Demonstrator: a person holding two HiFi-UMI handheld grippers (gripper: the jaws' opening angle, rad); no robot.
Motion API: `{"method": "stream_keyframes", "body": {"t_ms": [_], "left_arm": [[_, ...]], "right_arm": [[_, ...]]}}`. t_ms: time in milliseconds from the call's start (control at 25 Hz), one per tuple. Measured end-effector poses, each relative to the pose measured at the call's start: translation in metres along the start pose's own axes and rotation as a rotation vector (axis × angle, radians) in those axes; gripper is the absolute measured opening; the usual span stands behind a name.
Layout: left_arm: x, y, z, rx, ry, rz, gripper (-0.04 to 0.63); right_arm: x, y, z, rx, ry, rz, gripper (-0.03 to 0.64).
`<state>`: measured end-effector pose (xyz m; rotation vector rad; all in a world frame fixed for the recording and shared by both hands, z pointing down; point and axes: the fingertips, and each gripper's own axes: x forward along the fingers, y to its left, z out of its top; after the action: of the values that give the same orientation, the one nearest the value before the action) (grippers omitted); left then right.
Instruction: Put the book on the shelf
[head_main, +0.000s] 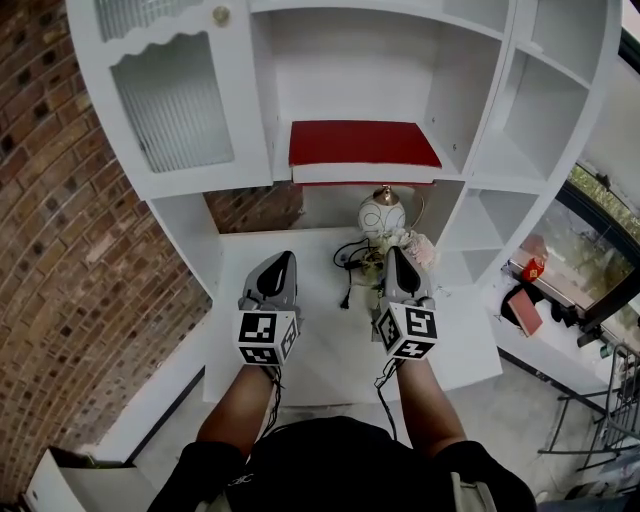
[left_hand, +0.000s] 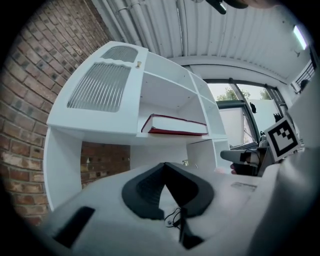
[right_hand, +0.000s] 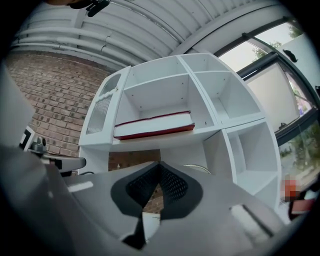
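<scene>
Just ahead of the right hand-held gripper (head_main: 394, 252) stands a round white lamp (head_main: 382, 212); a black cable (head_main: 347, 272) lies left of that gripper.

Red book (head_main: 364, 144), white shelf (head_main: 470, 176), brick wall (head_main: 60, 250).

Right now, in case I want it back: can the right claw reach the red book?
Probably yes: the red book lies flat in an open-fronted bay, its front edge bare. The right claw is shut and empty; it must open first.

Book (head_main: 362, 150) flat on shelf (head_main: 455, 172); lamp (head_main: 382, 212) on desk (head_main: 320, 350) below.
</scene>
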<state>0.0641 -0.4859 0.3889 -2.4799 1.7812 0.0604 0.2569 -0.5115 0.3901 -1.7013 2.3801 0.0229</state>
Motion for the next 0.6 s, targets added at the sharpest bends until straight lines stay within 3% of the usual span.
{"method": "stream_keyframes", "body": {"t_ms": [600], "left_arm": [[-0.012,0.003,-0.008,-0.033,0.013,-0.030,0.005]], "right_arm": [[-0.007,0.015,-0.012,0.012,0.043,-0.009,0.011]]}}
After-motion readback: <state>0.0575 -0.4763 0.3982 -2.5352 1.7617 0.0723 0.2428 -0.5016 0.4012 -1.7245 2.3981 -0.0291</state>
